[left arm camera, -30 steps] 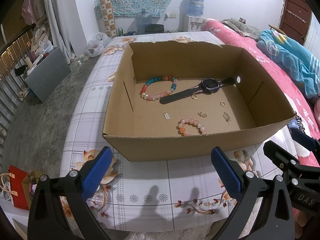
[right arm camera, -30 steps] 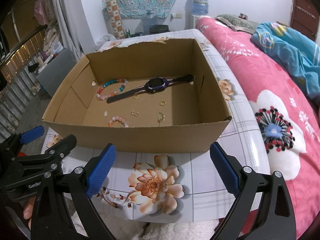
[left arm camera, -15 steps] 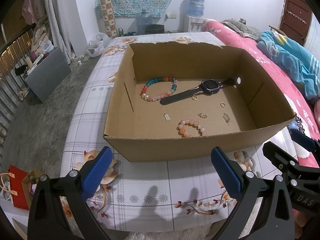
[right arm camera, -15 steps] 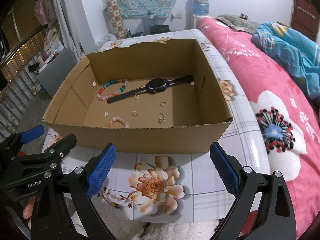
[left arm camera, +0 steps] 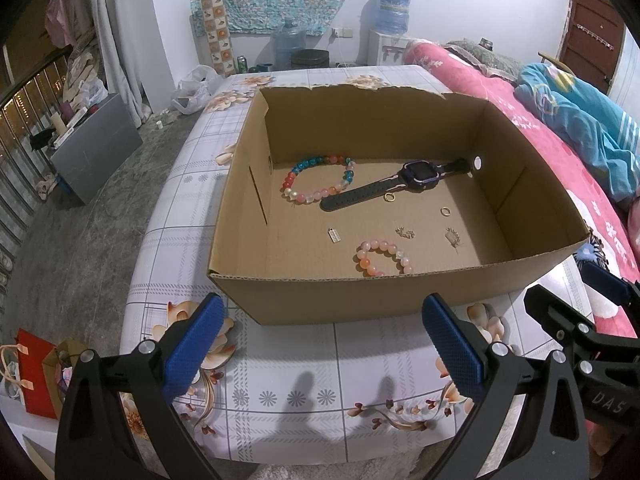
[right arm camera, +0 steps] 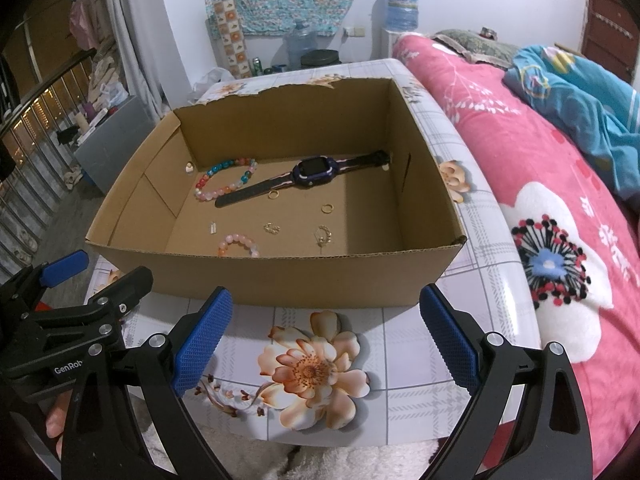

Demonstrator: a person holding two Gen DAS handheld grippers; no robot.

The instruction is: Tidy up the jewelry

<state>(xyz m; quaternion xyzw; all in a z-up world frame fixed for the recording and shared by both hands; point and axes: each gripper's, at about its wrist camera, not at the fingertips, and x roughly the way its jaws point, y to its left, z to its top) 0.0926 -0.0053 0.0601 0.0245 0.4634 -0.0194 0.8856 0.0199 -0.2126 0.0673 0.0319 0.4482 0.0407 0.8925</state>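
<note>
An open cardboard box (left arm camera: 304, 300) (right arm camera: 280, 276) stands on the floral tablecloth. Inside lie a dark smartwatch (left arm camera: 420, 174) (right arm camera: 314, 172), a multicoloured bead bracelet (left arm camera: 318, 184) (right arm camera: 224, 184), a small pink bead bracelet (left arm camera: 382, 258) (right arm camera: 238, 244), two gold rings (left arm camera: 389, 197) (left arm camera: 445, 211), a small rectangular charm (left arm camera: 334, 235) and two small gold pieces (left arm camera: 405, 233) (left arm camera: 453, 237). My left gripper (left arm camera: 320, 344) hangs open in front of the box's near wall, holding nothing. My right gripper (right arm camera: 326, 336) is open too, just before the same wall.
A pink floral bed cover (right arm camera: 560, 208) with a blue blanket (right arm camera: 580, 100) lies to the right. The table's left edge drops to a grey floor (left arm camera: 80, 216) with a grey cabinet (left arm camera: 96, 148) and a red bag (left arm camera: 34, 372). Water bottles (left arm camera: 394, 10) stand by the far wall.
Both views have drawn very slightly closer to the box. Nothing inside it has moved, and both grippers stay open.
</note>
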